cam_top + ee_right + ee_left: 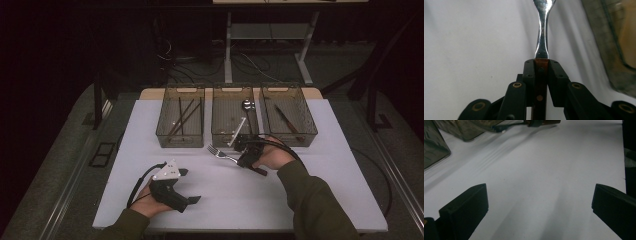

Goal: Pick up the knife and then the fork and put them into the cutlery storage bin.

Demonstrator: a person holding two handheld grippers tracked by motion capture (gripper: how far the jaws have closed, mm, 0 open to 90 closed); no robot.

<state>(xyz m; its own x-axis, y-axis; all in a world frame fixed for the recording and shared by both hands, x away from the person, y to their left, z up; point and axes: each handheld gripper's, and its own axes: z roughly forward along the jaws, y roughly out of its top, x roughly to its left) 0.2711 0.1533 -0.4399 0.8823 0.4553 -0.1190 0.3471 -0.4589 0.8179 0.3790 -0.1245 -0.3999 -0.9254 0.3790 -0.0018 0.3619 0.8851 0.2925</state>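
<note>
**Fork clamped in your R gripper, L gripper idle**

Starting at the L: your left gripper [192, 185] rests low on the white table [310, 200], near the front edge, w/ your hand wrapped round its body. In the left gripper view its two black jaws stand wide apart w/ bare tabletop between them, so it's open and carries nothing.

Moving R, toward mid-table: the fork [223, 154] lies out to the L of your right gripper [245, 159], tines pointing L, just in front of the middle bin [218, 131]. In the right gripper view the jaws are pressed in on both sides of the fork's wooden handle [540, 82]; the metal neck runs straight out ahead over the table. So you've got it gripped by the handle.

Behind, L to R: left bin [162, 131] w/ long dark sticks, middle bin w/ a spoon [247, 105], right bin [309, 127] w/ another dark utensil.
</note>
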